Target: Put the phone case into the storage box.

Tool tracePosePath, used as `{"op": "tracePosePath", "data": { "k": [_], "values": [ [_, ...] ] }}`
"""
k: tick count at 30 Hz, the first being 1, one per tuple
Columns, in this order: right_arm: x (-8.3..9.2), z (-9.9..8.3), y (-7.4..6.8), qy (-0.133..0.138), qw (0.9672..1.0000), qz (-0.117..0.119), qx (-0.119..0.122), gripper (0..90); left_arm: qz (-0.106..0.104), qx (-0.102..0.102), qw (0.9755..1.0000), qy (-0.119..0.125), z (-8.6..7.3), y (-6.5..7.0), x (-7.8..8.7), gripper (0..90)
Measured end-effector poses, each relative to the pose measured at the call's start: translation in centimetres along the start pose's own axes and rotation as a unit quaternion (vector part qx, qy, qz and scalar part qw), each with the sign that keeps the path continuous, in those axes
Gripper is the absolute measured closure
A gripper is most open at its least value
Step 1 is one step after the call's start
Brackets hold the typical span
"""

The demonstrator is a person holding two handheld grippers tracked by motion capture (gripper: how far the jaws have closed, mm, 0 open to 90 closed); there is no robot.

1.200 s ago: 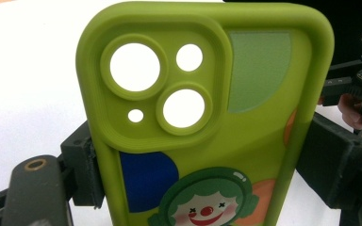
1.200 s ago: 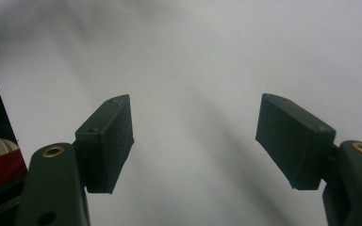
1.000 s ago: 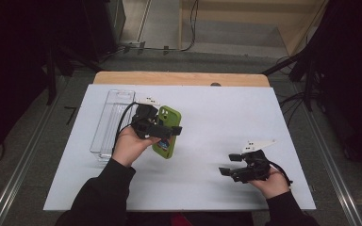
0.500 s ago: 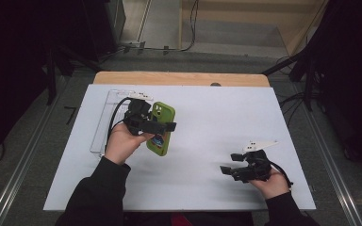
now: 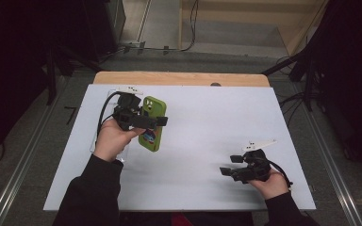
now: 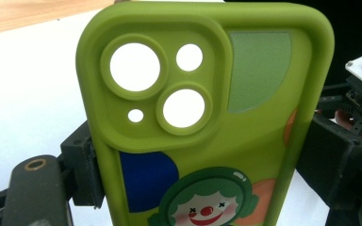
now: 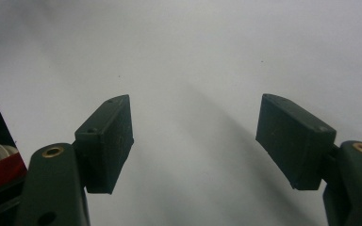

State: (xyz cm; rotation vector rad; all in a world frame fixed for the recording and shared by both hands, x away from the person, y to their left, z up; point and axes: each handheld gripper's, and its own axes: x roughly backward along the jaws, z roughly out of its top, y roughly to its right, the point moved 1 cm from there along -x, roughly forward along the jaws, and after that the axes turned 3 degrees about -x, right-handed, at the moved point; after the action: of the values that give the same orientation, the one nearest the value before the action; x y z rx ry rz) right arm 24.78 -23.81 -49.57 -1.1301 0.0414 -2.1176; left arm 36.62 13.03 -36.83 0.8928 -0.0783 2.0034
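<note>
Green phone case [image 6: 207, 122]: soft-looking, raised camera surround with four round cut-outs, white bench surface showing through them. Printed clown face in a green hood low on the back, with a blue patch to one side, orange patches to the other and a paler green patch near the top corner. In the high view the case [image 5: 153, 123] sits over the left half of the white bench [image 5: 207, 122], long axis running away from the person, camera end toward the far edge. Whether it is lifted clear or touching the surface cannot be told.

Left hand-held gripper [image 5: 143, 120]: jaws clamped across the case's width, one black pad on each long edge, as seen in the left gripper view [image 6: 207, 155]. The left hand [image 5: 112, 140] grips the body from the near side; the cable loops off behind toward the far-left corner. A clear plastic tray [image 5: 102, 127] lies under and beside that hand, mostly hidden.

Right hand-held gripper [image 5: 231, 165]: held low over the near-right part of the bench in the right hand [image 5: 271, 182], well apart from the case. In the right gripper view its jaws [image 7: 195, 141] stand wide apart with bare white surface between them; nothing is gripped.

A strip of bare wood [image 5: 179, 78] runs along the far edge.
</note>
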Motion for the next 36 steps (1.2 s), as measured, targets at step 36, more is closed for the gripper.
{"op": "tracePosePath", "data": {
  "k": [36],
  "values": [
    [0.0, 0.0, -0.3, 0.001, 0.9999, 0.012, 0.010, 26.5, 0.072, 0.026, 0.9962, 0.042, -0.1, -2.6, 4.7, 17.8]
  ]
}}
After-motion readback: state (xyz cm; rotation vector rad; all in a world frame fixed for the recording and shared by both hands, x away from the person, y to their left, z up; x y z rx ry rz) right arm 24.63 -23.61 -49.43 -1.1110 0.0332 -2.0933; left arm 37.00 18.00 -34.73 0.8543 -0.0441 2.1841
